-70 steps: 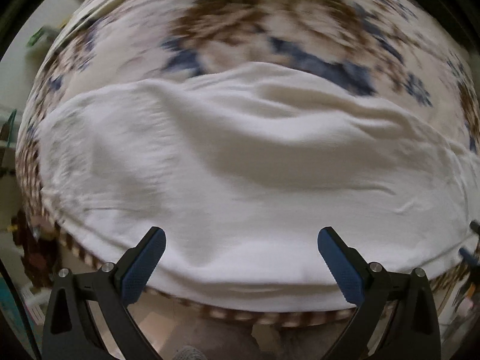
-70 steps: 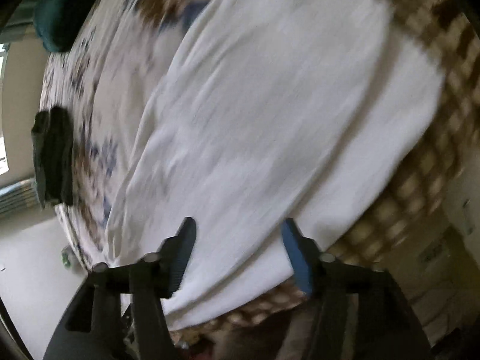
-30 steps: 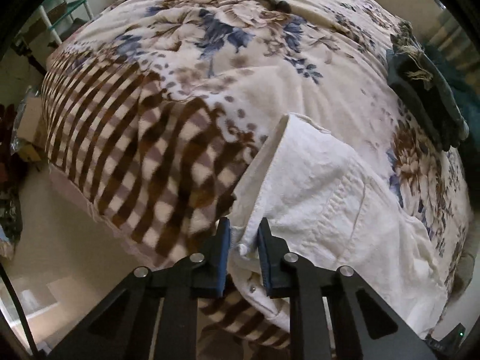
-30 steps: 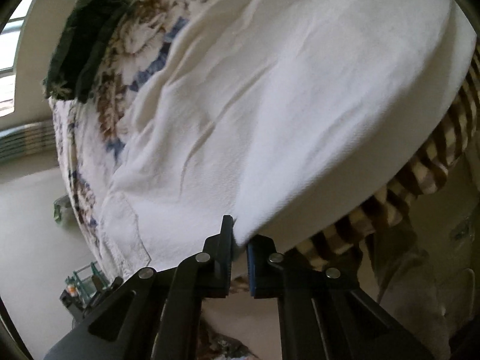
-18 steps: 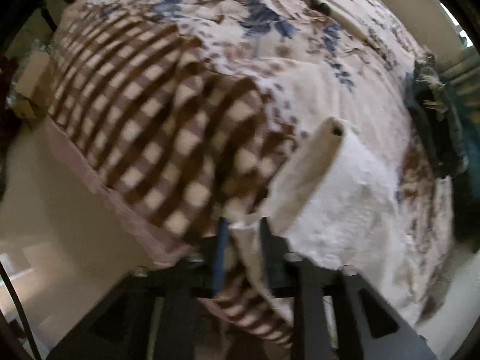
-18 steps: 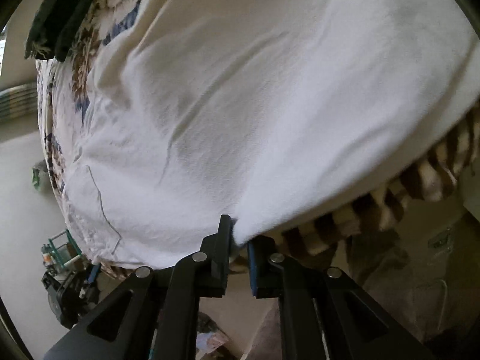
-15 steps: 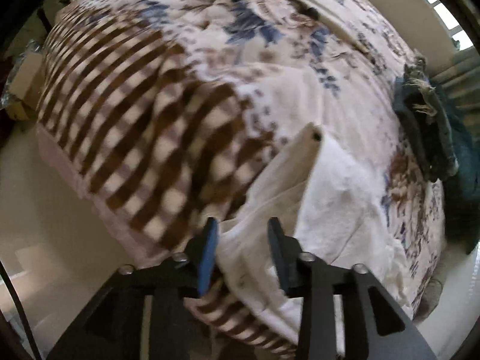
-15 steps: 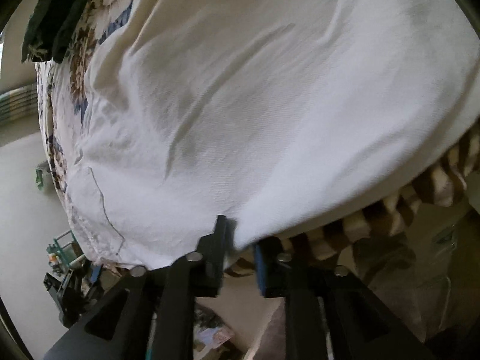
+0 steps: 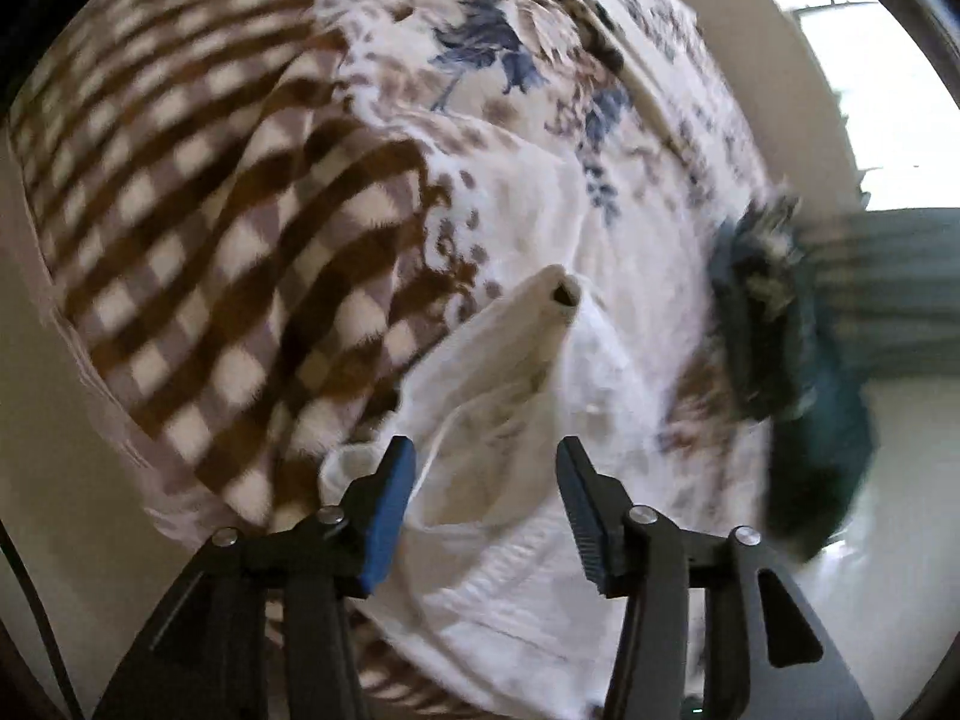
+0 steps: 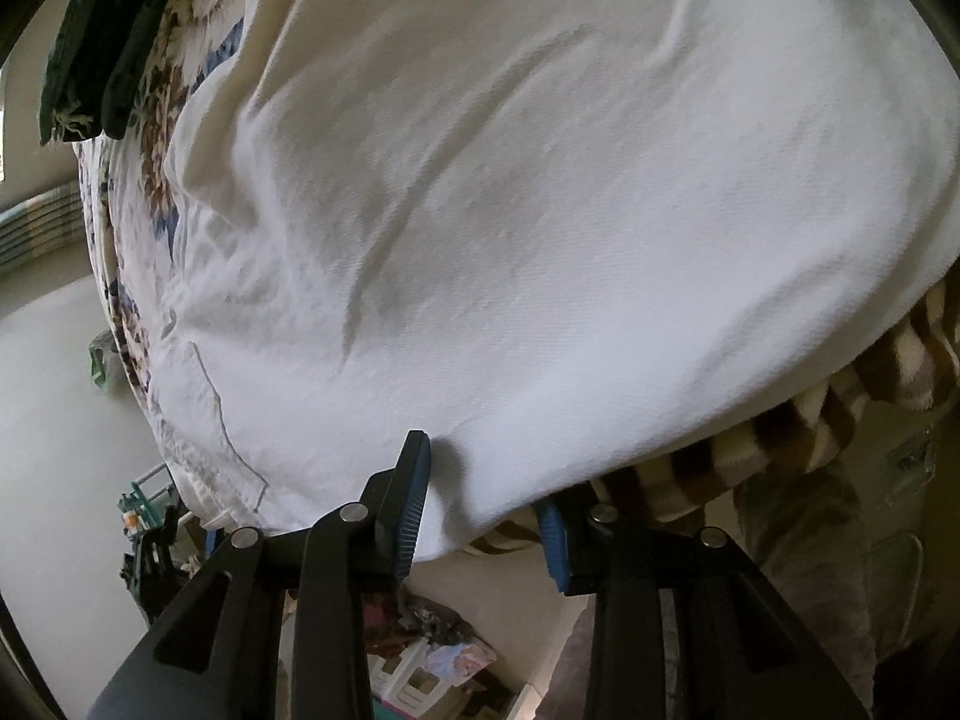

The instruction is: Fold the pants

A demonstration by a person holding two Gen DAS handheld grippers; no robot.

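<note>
White pants (image 10: 540, 192) lie spread on a bed, filling most of the right wrist view, with a stitched pocket (image 10: 204, 420) at lower left. My right gripper (image 10: 483, 480) hangs over their near edge; its jaws are opening, the cloth edge lies loose between them, and the right pad sits partly under it. In the left wrist view the pants' waistband end (image 9: 510, 360) is bunched, a belt loop standing up. My left gripper (image 9: 486, 480) hovers just above it, its jaws opening and the pads clear of the cloth.
The bed carries a floral quilt (image 9: 510, 60) and a brown checked blanket (image 9: 210, 240) that hangs over the near edge (image 10: 810, 414). Dark folded garments (image 9: 774, 330) (image 10: 102, 42) lie further up the bed. Clutter and a small rack (image 10: 150, 498) stand on the floor below.
Both grippers were shut on the pants' edge a second ago and have let go, their jaws now apart. The left view has rolled, and the right gripper has sunk towards the bed edge.
</note>
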